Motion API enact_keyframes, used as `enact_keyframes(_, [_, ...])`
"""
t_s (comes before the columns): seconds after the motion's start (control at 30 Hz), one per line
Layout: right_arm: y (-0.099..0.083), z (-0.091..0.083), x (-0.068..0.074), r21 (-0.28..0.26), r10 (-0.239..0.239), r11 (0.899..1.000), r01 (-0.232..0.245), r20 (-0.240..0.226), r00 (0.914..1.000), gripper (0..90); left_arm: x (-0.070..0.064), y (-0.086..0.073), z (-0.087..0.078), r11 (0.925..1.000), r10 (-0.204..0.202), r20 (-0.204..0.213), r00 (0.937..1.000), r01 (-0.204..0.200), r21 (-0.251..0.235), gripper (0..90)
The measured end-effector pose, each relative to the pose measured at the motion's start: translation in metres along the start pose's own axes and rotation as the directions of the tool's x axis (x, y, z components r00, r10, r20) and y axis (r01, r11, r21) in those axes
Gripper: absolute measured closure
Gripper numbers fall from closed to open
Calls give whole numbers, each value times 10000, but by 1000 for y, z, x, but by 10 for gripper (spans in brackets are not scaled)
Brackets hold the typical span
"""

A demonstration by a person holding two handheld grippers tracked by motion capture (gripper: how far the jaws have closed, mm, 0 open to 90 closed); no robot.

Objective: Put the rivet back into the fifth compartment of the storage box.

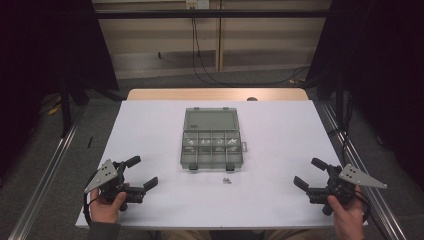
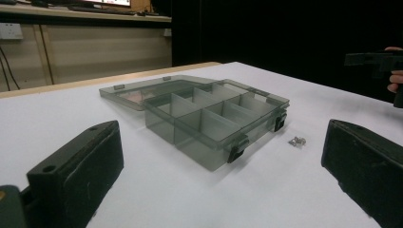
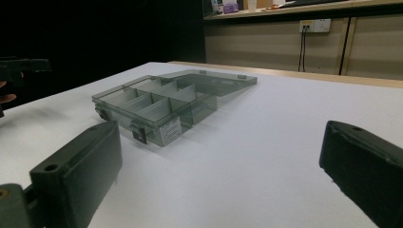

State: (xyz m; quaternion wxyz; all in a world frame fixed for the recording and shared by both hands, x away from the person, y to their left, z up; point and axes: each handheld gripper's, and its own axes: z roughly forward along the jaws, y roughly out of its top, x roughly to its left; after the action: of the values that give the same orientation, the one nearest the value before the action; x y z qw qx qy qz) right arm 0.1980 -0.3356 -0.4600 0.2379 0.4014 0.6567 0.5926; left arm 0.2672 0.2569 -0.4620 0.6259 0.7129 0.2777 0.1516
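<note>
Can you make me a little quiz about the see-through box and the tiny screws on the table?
1. True or false: the lid of the compartment box is shut.
2. Where do the small screws lie? A) inside a compartment B) on the white table just in front of the box C) on the lid
3. Fill in: the left gripper and the right gripper both have their jaws ____.

Key: 1 false, the lid lies flat open behind the box. 2 B. 3 open.

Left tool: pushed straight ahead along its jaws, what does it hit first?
Probably the open compartment box: its near corner lies dead ahead between the left tool jaws. The loose screws sit off to the side.
</note>
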Motion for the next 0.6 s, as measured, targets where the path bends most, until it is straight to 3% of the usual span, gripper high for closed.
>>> enact_keyframes(0.6, [0, 1, 1, 19, -110, 9999, 110, -125, 9999, 5, -8, 0, 24, 9999, 39, 431, 9991, -45, 144, 1])
